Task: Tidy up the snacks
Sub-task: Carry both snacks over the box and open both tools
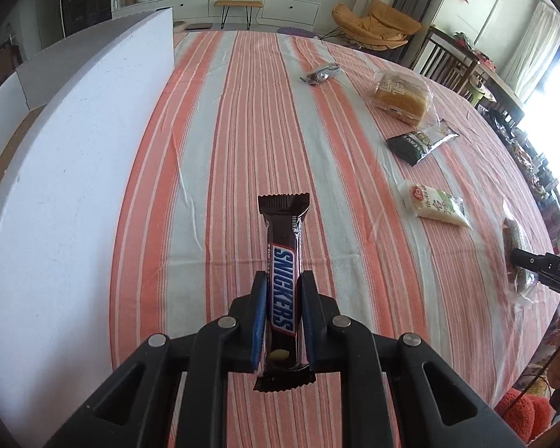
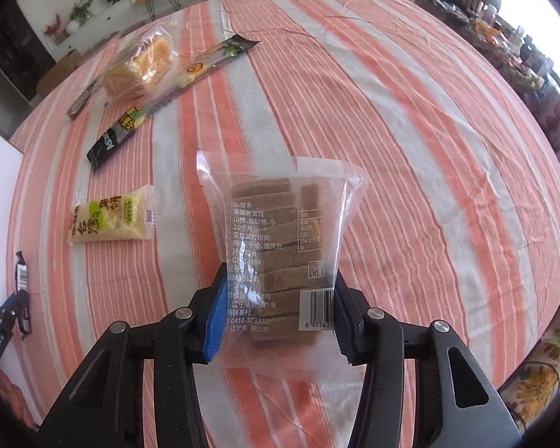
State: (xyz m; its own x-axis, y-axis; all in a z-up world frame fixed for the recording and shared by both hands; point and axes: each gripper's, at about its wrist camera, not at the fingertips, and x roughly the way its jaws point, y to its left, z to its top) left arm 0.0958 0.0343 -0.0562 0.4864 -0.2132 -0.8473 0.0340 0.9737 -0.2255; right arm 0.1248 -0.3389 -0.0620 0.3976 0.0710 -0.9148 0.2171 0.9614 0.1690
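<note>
My left gripper [image 1: 283, 280] is shut on a Snickers bar [image 1: 282, 283] and holds it above the striped tablecloth [image 1: 242, 130]. My right gripper [image 2: 280, 280] is shut on a clear bag of brown hawthorn bars [image 2: 280, 246], also above the cloth. In the right wrist view the Snickers bar [image 2: 21, 280] and the left gripper [image 2: 3, 321] show at the far left. In the left wrist view the right gripper [image 1: 541, 268] shows at the right edge with its bag [image 1: 517, 257].
On the cloth lie a bagged bread [image 1: 399, 97], a black snack pack [image 1: 422, 142], a pale rice cracker pack [image 1: 436, 205] and a small silver wrapper [image 1: 319, 73]. A white foam board [image 1: 67, 171] stands along the left. A long stick pack [image 2: 212, 63] lies beside the bread.
</note>
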